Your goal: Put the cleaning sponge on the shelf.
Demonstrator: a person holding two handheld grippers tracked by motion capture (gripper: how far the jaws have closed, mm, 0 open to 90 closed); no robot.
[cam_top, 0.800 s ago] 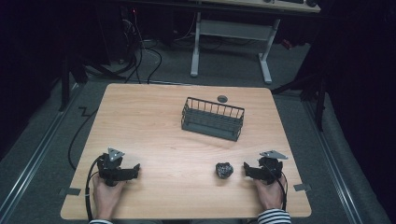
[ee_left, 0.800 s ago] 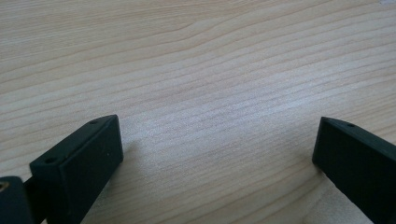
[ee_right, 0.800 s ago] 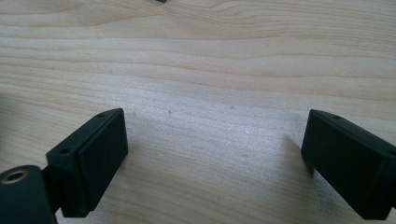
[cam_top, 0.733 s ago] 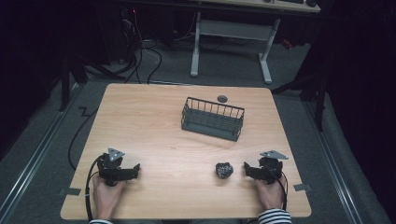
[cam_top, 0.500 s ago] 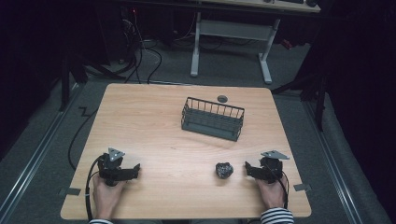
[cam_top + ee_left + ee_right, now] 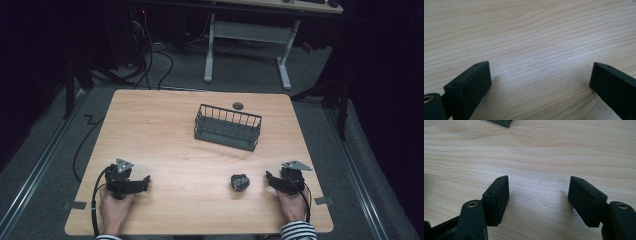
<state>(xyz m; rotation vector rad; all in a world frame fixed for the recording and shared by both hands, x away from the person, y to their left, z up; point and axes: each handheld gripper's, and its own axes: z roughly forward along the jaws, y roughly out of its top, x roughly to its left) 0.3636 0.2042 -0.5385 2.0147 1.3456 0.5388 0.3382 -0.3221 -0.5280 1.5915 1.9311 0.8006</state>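
Two grippers rest low on the wooden table (image 6: 165, 125), one at each bottom corner of the high view, and neither holds anything. Your left gripper (image 6: 142, 184) sits at the lower left with its jaws spread wide; in the left gripper view only bare wood grain lies between them, so it looks parked out of the way rather than working. Your right gripper (image 6: 270, 179) sits at the lower right, its jaws standing apart too, though less widely, with empty tabletop between them in the right gripper view.

That right gripper points toward the small dark lumpy object (image 6: 240, 182), which lies just left of it in the high view, near but not touching. The jaws' partial spread seems suited to that object: wide enough to pass around it, not so wide as to waste travel.

Up in the middle of the frame stands the dark wire basket (image 6: 227, 128), upright and, as far as I can tell, empty, well apart from the object; its corner shows at the top of the right gripper view (image 6: 499, 122). It is probably the destination. A small dark disc (image 6: 238, 105) lies just beyond the basket, near the table's far edge.
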